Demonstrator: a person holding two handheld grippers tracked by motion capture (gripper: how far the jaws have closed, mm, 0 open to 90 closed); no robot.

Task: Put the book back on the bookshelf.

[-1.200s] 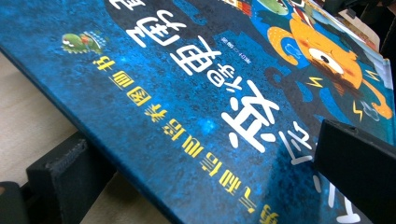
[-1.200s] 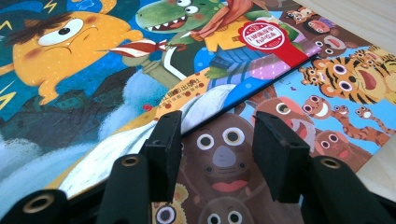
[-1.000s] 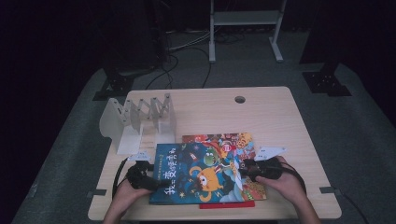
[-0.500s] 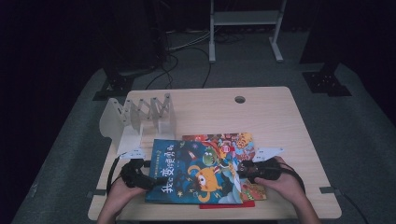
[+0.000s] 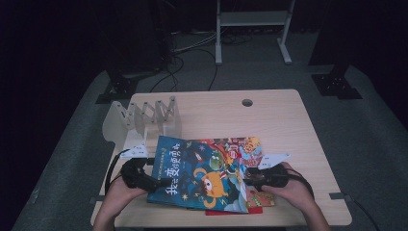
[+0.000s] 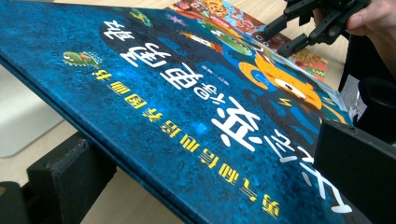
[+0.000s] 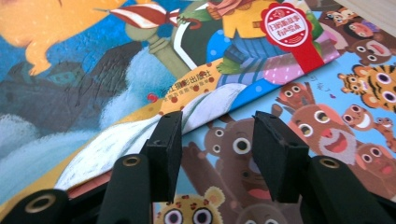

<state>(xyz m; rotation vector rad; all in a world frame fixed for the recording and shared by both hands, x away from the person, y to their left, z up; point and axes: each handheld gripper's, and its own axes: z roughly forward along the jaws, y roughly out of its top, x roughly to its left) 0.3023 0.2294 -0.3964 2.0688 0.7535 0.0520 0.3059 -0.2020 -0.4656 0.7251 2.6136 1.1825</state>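
Blue picture book point(image 5: 202, 175), left edge tilted up, long axis across table

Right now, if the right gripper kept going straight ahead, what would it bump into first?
Probably the blue picture book: its lifted edge lies just ahead of the right gripper, above the animal-covered book. Depth is hard to judge.
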